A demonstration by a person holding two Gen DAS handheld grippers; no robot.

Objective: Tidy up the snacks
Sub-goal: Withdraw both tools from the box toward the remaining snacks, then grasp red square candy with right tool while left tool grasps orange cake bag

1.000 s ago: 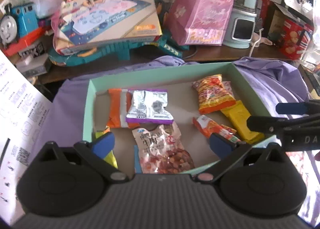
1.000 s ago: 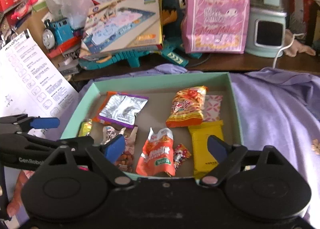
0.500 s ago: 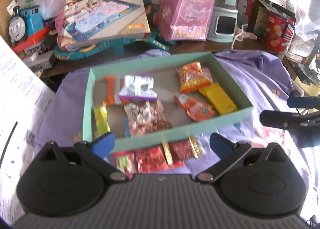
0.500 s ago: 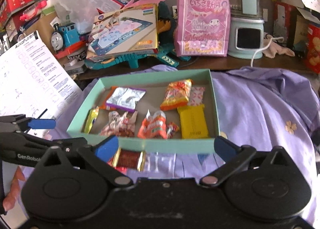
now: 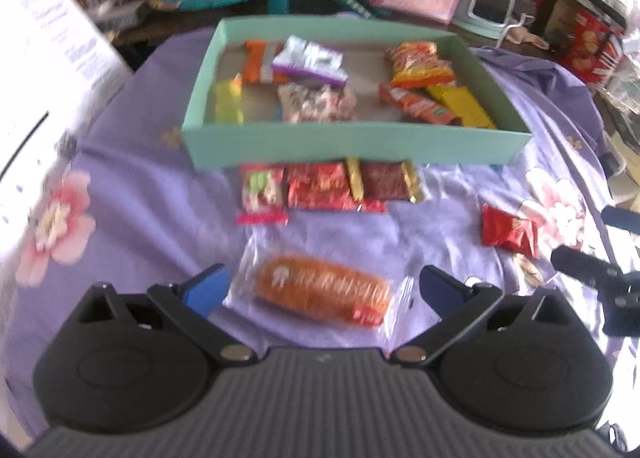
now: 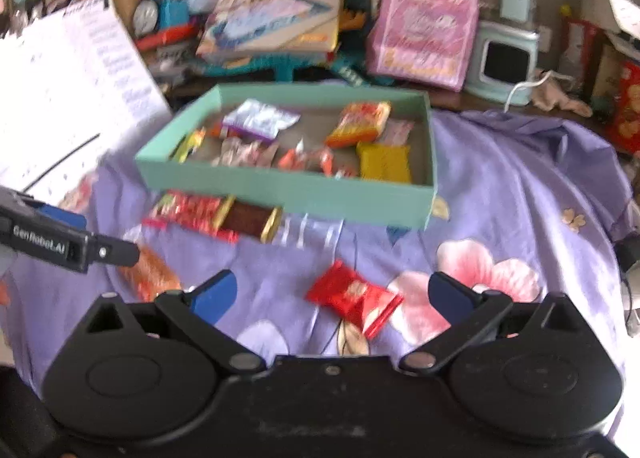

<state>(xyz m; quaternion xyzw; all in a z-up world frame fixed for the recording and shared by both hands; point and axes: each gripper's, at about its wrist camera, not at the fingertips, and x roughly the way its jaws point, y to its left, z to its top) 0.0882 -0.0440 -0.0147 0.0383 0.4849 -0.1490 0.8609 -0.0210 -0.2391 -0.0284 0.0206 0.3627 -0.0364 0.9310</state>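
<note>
The left gripper [image 5: 322, 290] hovered with fingers spread wide around a clear-wrapped orange bun [image 5: 324, 292] on the purple floral cloth [image 5: 140, 225]. The right gripper [image 6: 332, 294], fingers just opened wide, flanked a red snack packet [image 6: 354, 298] without touching it, near the green box [image 6: 288, 187] of snacks.

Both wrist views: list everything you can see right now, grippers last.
box: one, mint green, on the cloth, snacks inside
cloth: one, purple floral, under everything
packets: several, red, against the box's near wall
bread: one, orange, clear wrapper, between the left fingers
red packet: one, between the right fingers
sheet: one, white, left of box
clutter: toys, pink bag, behind box
left hand-held gripper: open
right hand-held gripper: open
</note>
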